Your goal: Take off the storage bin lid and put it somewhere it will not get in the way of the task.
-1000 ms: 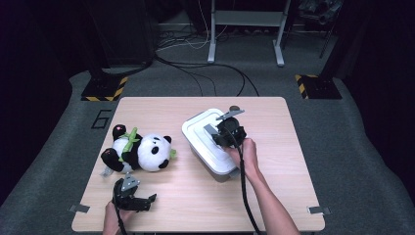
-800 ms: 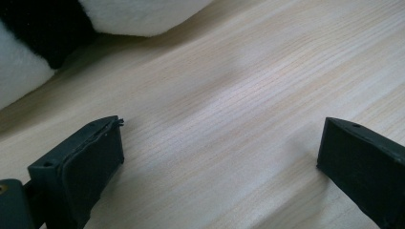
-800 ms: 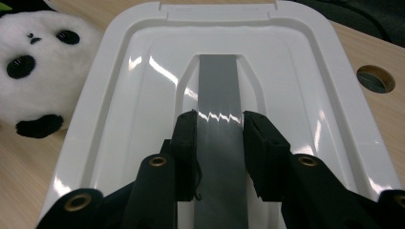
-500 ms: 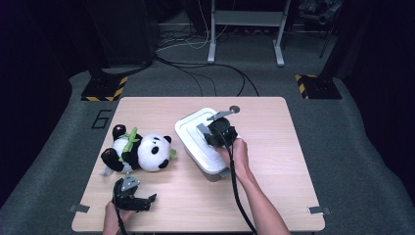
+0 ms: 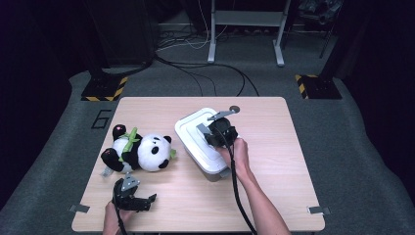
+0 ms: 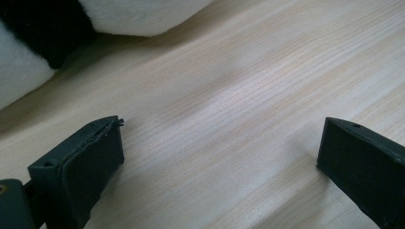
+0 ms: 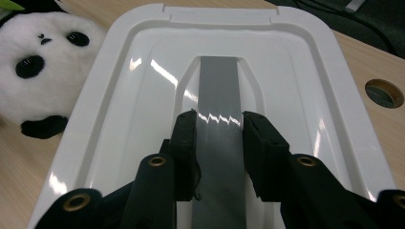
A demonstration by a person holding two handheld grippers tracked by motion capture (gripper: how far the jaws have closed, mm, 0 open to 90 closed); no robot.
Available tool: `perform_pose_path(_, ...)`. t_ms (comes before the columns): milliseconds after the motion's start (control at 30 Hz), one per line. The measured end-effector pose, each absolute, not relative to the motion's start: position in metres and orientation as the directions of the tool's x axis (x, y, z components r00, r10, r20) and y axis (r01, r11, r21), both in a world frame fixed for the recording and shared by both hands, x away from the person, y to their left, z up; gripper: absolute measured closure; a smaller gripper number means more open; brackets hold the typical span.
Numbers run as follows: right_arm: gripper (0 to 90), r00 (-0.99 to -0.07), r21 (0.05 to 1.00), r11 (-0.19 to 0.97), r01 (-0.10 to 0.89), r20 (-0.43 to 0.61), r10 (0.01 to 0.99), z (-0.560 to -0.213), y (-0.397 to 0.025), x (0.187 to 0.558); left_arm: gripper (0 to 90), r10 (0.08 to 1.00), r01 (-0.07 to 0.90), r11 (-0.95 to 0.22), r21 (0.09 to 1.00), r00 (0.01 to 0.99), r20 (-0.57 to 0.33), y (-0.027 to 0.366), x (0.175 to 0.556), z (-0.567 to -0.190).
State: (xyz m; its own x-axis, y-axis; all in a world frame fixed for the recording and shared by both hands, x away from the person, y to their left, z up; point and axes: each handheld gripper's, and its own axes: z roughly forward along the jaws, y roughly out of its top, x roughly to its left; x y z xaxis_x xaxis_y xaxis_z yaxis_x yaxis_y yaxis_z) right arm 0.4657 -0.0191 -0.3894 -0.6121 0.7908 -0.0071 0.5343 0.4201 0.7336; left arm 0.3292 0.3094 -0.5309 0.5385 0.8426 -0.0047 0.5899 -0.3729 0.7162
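We see right gripper (image 7: 218, 125) clamped on grey handle (image 7: 218, 90) of white lid (image 5: 195, 137), mid-table beside panda (image 5: 139, 152). Left gripper (image 6: 219, 157) wide open, empty, resting near table (image 5: 274, 147) edge. Risk: smooth handle slips, lid drops.

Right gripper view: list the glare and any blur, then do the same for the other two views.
Right gripper view: bright glints streak the glossy white lid and its grey handle; the gripper is sharp. Left gripper view: the panda at the top is soft and out of focus, and the table carries a pale sheen. High view: table evenly lit, the surroundings dark.
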Motion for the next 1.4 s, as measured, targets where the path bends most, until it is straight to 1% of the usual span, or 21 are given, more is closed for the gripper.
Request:
perform_pose_path(233, 66.9, -0.611, 0.735, 0.412, 0.538, 0.003, 0.791, -0.389, -0.019, 0.465, 1.4, 0.841, 0.595, -0.376, 0.711, 0.541, -0.008, 0.31, 0.329, -0.53)
perform_pose_path(367, 66.9, -0.612, 0.738, 0.417, 0.531, -0.006, 0.791, -0.385, -0.02, 0.465, 1.4, 0.846, 0.586, -0.367, 0.723, 0.534, -0.004, 0.309, 0.329, -0.532)
perform_pose_path(633, 66.9, -0.603, 0.757, 0.396, 0.52, -0.003, 0.798, -0.371, -0.024, 0.462, 1.4, 0.846, 0.589, -0.367, 0.72, 0.533, -0.004, 0.309, 0.329, -0.531)
perform_pose_path(1000, 66.8, -0.582, 0.776, 0.367, 0.513, 0.001, 0.813, -0.352, -0.043, 0.457, 1.4, 0.845, 0.589, -0.366, 0.72, 0.534, -0.008, 0.309, 0.329, -0.532)
perform_pose_path(1067, 66.8, -0.583, 0.784, 0.367, 0.501, -0.007, 0.812, -0.35, -0.048, 0.457, 1.4, 0.846, 0.59, -0.365, 0.721, 0.534, -0.008, 0.309, 0.329, -0.532)
perform_pose_path(1400, 66.8, -0.549, 0.781, 0.342, 0.522, 0.001, 0.836, -0.349, -0.069, 0.454, 1.4, 0.846, 0.587, -0.365, 0.722, 0.533, -0.006, 0.309, 0.329, -0.532)
